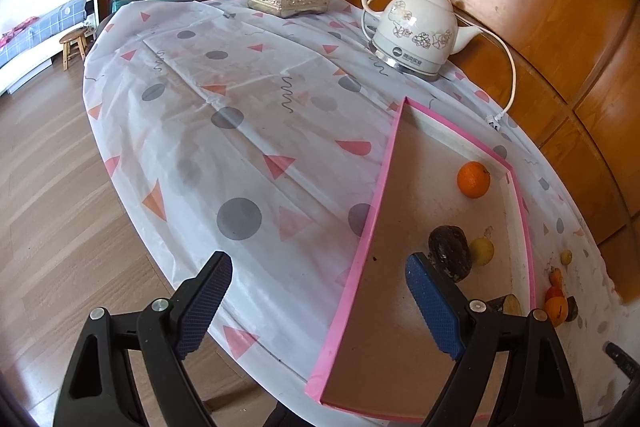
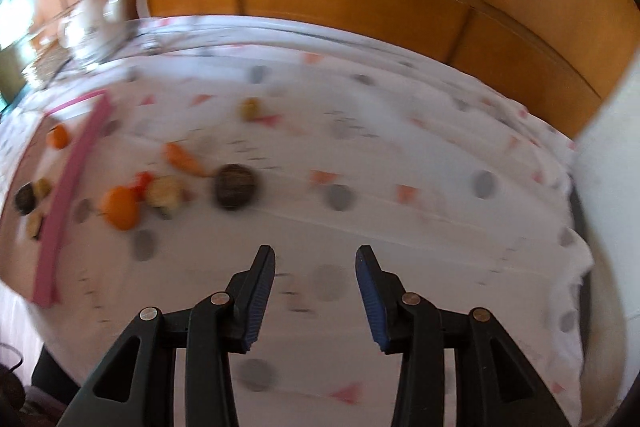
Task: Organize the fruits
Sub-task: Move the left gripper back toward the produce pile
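While both grippers, left (image 1: 318, 293) wide and right (image 2: 316, 281) part-open, hold nothing, right should widen before straddling the dark fruit (image 2: 236, 185) squarely.

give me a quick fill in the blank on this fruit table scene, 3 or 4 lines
1. The orange lies inside the tray with the ____ rim.
2. The white kettle stands on the table beside a gold ____ box.
3. The left gripper has its jaws wide ____, with nothing between them.
4. The right gripper hangs over the ____, apart from the loose fruits.

Missing words: pink; tissue; open; tablecloth
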`<move>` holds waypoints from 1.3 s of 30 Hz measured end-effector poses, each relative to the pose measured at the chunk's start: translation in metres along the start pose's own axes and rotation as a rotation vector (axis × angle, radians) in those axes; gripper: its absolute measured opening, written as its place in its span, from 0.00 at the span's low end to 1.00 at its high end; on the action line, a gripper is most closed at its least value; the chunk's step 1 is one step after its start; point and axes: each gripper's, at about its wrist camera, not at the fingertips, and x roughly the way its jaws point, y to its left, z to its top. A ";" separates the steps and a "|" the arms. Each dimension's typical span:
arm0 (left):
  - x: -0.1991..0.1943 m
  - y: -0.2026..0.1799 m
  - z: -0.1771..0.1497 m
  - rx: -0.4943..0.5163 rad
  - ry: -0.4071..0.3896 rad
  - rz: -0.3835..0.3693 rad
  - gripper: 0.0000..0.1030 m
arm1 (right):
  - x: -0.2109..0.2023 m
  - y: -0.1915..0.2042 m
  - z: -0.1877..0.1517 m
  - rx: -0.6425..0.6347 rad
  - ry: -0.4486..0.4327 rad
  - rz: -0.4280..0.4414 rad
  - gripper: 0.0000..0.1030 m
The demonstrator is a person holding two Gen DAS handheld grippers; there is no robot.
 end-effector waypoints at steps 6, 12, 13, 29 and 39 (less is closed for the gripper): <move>-0.004 -0.013 0.001 0.042 0.000 -0.012 0.86 | 0.003 -0.063 -0.003 0.132 0.000 -0.119 0.41; -0.008 -0.038 0.002 0.109 0.006 -0.040 0.86 | 0.011 -0.135 -0.013 0.405 -0.003 -0.197 0.41; -0.008 -0.043 0.002 0.121 0.007 -0.047 0.86 | 0.013 -0.145 -0.016 0.454 0.002 -0.199 0.41; -0.003 -0.201 0.011 0.472 0.072 -0.305 0.76 | 0.015 -0.182 -0.030 0.669 0.002 -0.096 0.41; 0.035 -0.308 -0.005 0.652 0.183 -0.391 0.56 | 0.019 -0.181 -0.030 0.664 0.010 -0.040 0.41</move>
